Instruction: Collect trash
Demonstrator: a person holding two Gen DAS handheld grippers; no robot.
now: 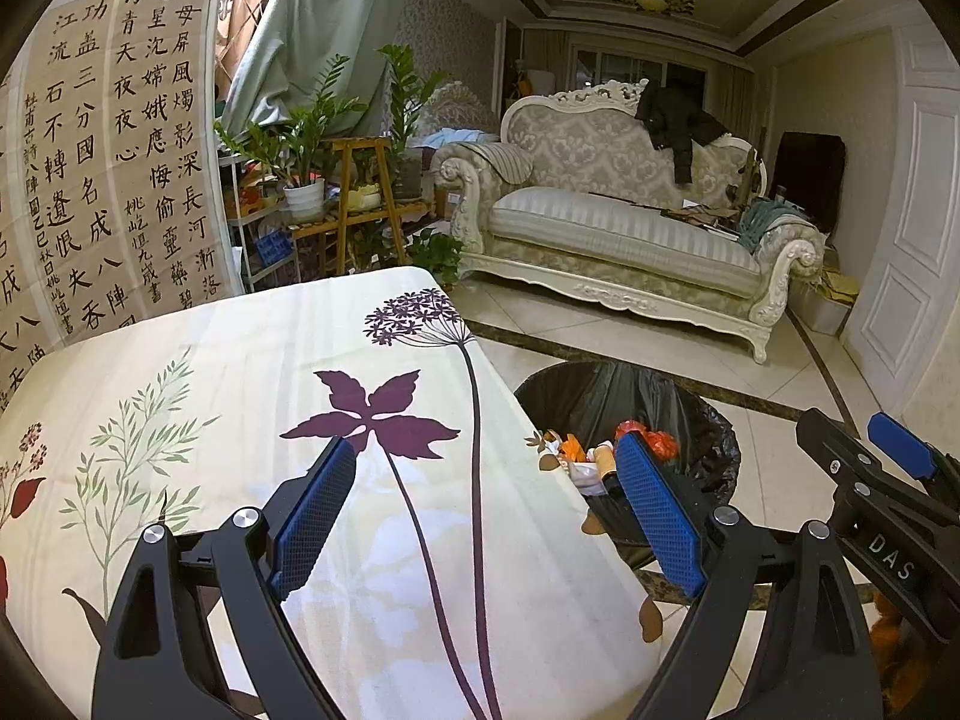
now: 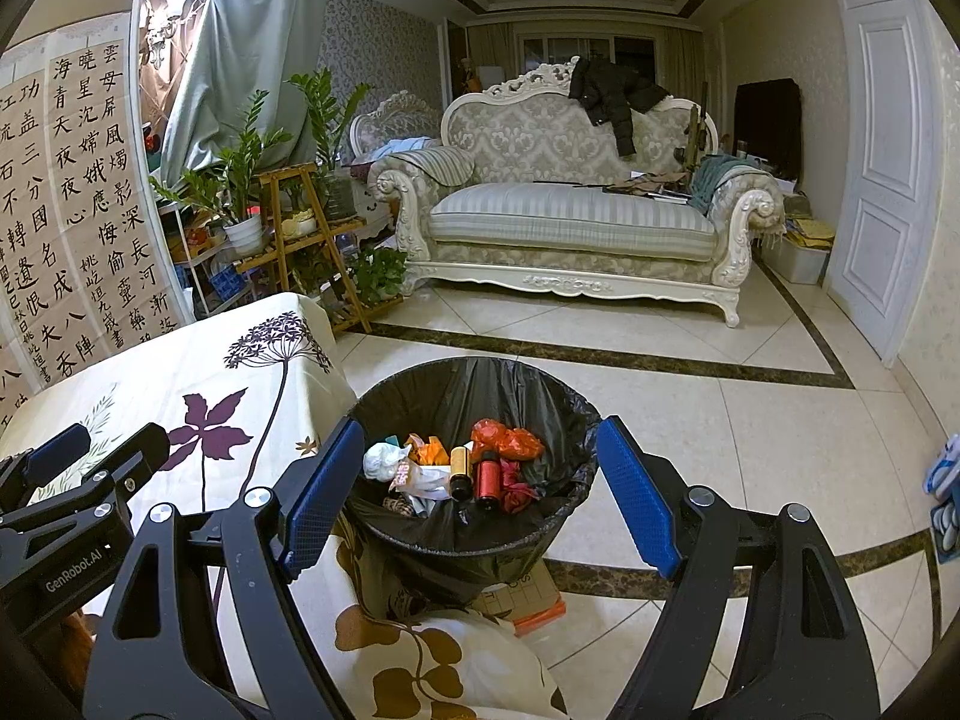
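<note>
A round bin lined with a black bag (image 2: 474,384) stands on the floor beside the table and holds several pieces of trash: a red bottle (image 2: 489,477), a gold bottle (image 2: 461,468), orange and red wrappers (image 2: 510,441) and white crumpled paper (image 2: 381,459). My right gripper (image 2: 480,468) hovers above the bin, open, with nothing between its blue pads. My left gripper (image 1: 486,480) is open over the table's right edge, nothing in it. The bin (image 1: 600,387) shows partly behind its right finger. The right gripper (image 1: 864,450) shows at the right edge of the left wrist view.
A floral tablecloth (image 1: 240,360) covers the table. An ornate sofa (image 2: 570,216) with a black jacket stands across the tiled floor. Potted plants on a wooden stand (image 2: 300,210) and a calligraphy screen (image 1: 108,168) are at the left. A flat cardboard box (image 2: 528,600) lies under the bin.
</note>
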